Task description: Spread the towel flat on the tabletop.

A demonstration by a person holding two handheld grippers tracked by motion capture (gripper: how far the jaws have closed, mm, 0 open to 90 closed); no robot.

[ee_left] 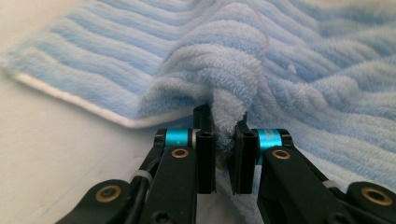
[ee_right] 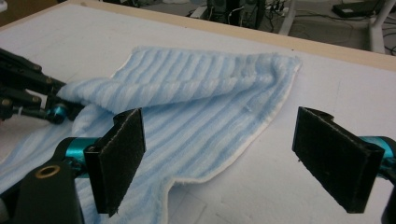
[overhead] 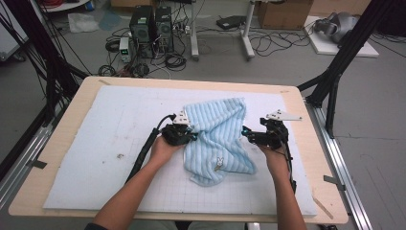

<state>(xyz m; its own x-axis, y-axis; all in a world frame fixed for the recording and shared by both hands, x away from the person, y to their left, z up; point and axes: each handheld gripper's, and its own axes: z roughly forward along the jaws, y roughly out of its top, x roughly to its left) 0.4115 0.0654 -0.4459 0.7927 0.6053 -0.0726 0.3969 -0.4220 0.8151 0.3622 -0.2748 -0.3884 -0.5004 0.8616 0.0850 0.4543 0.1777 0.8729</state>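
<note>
The blue striped towel [overhead: 218,139] lies rumpled on the white mat [overhead: 110,143] (one part folded over). The left gripper [ee_left: 224,140] pinches a bunched fold of the towel's left edge, jaws closed on it. The right gripper [ee_right: 233,158] hovers beside the towel's right edge, jaws wide apart.

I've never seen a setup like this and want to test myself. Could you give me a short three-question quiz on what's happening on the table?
1. True or false: the left gripper has its jaws pinched on a fold of the pale blue striped fleece towel.
2. How do the right gripper jaws stand? A) wide apart, nothing between them B) clamped on the towel C) holding a cable
3. What does the towel lie on?

Key
1. True.
2. A.
3. A white gridded mat covering the wooden table.
</note>
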